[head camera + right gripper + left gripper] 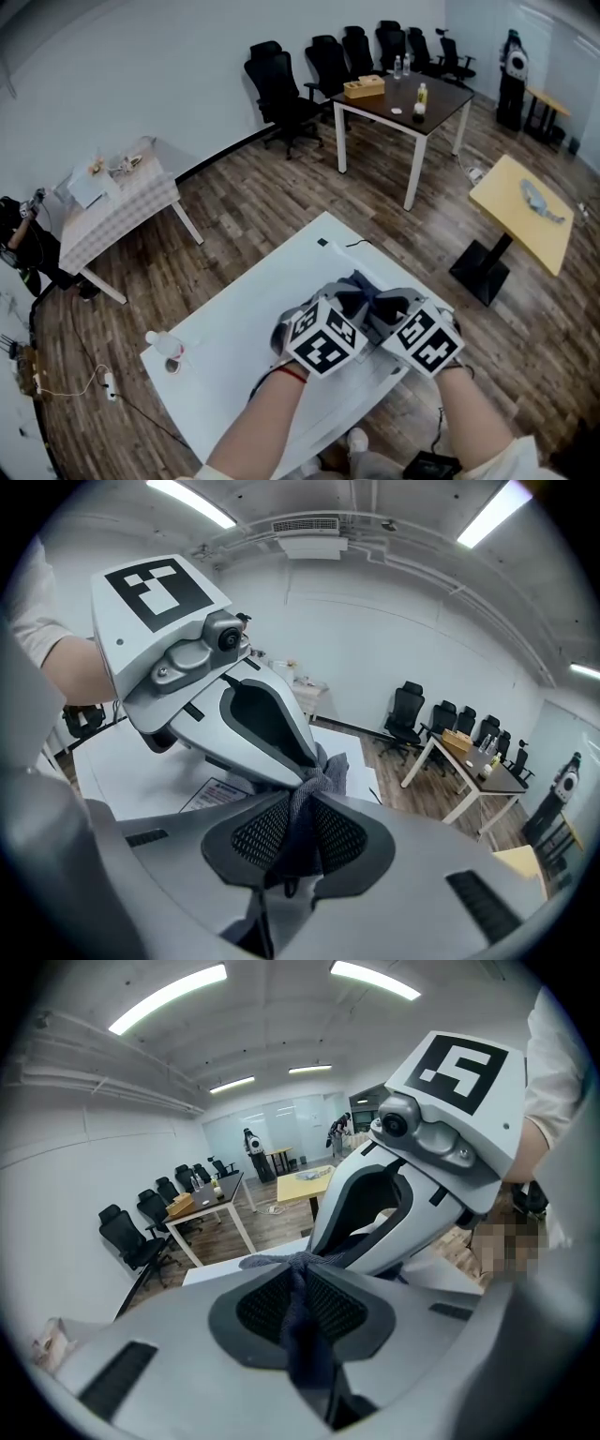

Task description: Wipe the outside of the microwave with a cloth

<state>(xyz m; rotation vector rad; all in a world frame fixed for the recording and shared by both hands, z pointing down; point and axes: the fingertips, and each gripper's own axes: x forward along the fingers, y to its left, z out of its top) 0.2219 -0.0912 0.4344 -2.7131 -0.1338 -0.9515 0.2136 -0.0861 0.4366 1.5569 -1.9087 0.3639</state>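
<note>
**A:** Tongs, both?

**B:** Left gripper (298, 1274) clenched on the dark cloth (305, 1330). Right gripper (311, 797) clenched on the same cloth, which is bunched between the two.

**A:** Where?

**B:** Over the white table (244, 319), at 5 o'clock in the head view. Grippers side by side, tips close together.
</note>
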